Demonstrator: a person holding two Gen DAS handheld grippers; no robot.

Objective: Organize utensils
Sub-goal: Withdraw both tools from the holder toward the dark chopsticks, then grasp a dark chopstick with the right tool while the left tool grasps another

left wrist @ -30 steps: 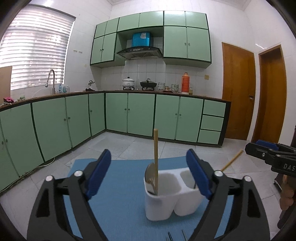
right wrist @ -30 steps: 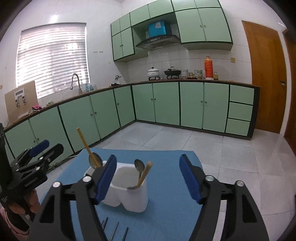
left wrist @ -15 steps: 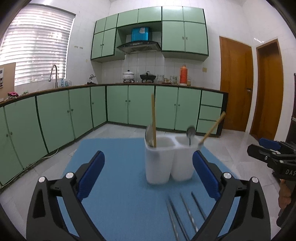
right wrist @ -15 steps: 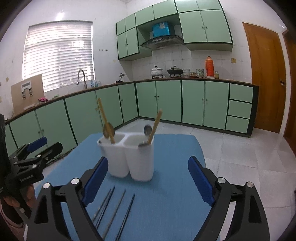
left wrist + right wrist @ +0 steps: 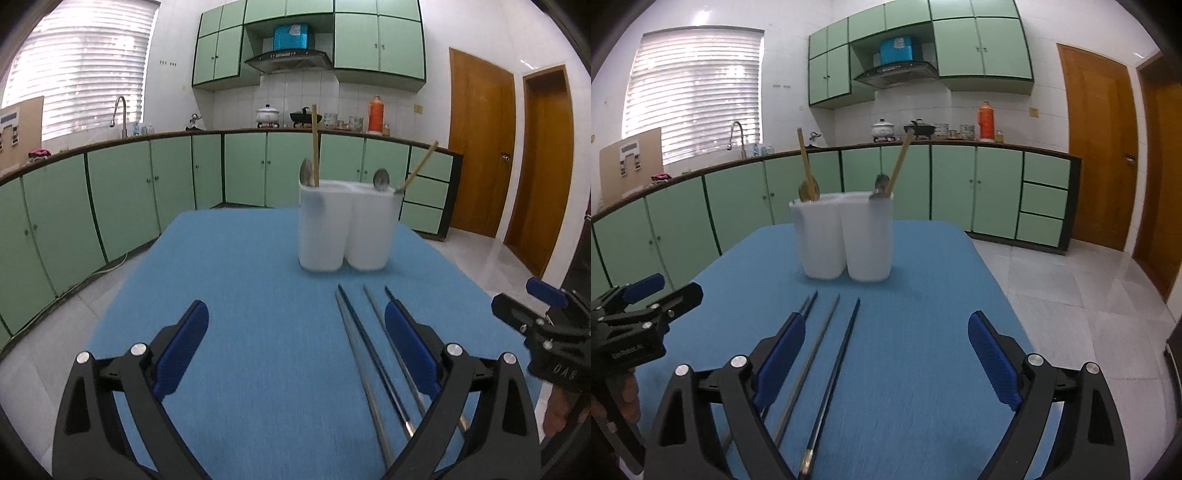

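Note:
A white two-compartment holder stands upright on the blue mat. Each compartment holds a wooden-handled spoon. Several metal chopsticks lie loose on the mat in front of the holder. My left gripper is open and low over the mat, and the chopsticks run under its right finger. My right gripper is open too, with the chopsticks passing under its left finger. Neither has anything between its pads. Each gripper shows at the edge of the other's view.
Green base cabinets and a counter with a sink, pots and an orange flask ring the room behind the table. Wooden doors stand at the right. The mat ends just behind the holder, and tiled floor lies to the right.
Both grippers have sunk toward the mat and drawn back from the holder, and their jaws stand wider. The chopsticks, barely in view before, now lie stretched out in front of both.

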